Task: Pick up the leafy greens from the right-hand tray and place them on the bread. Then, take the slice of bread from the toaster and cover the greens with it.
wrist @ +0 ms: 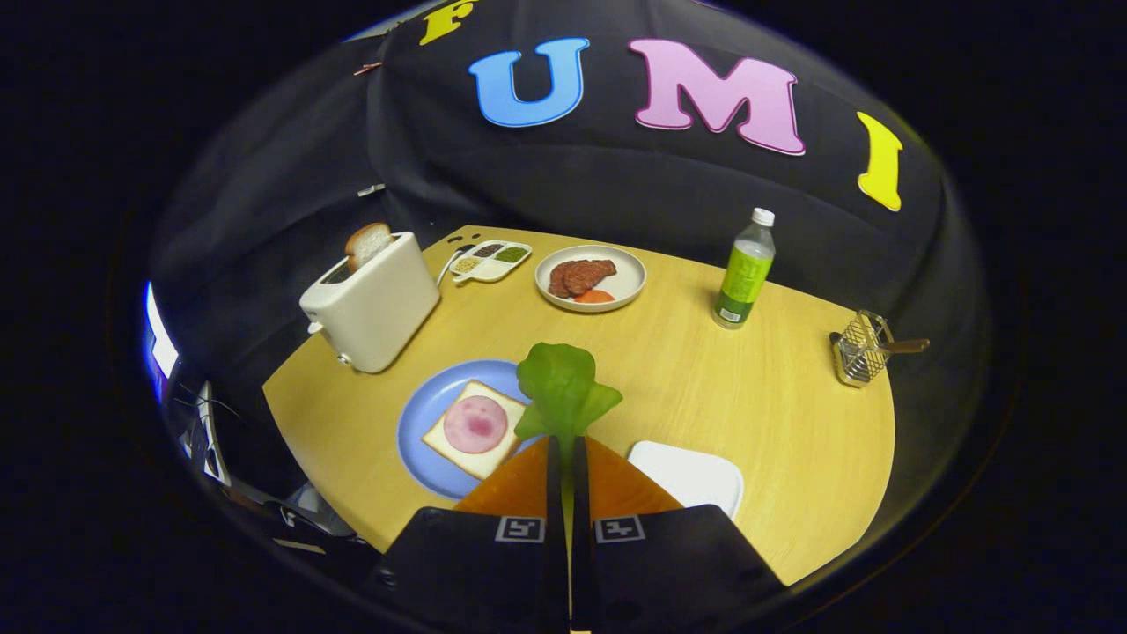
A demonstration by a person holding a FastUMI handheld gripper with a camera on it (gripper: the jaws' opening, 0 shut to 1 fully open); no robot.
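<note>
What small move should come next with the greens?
Probably ease left and lower: the gripper is shut on the leafy greens, which hang beside the bread on the blue plate, not yet over its ham slice.

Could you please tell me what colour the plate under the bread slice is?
Light blue plate, clearest in the gripper view.
</note>
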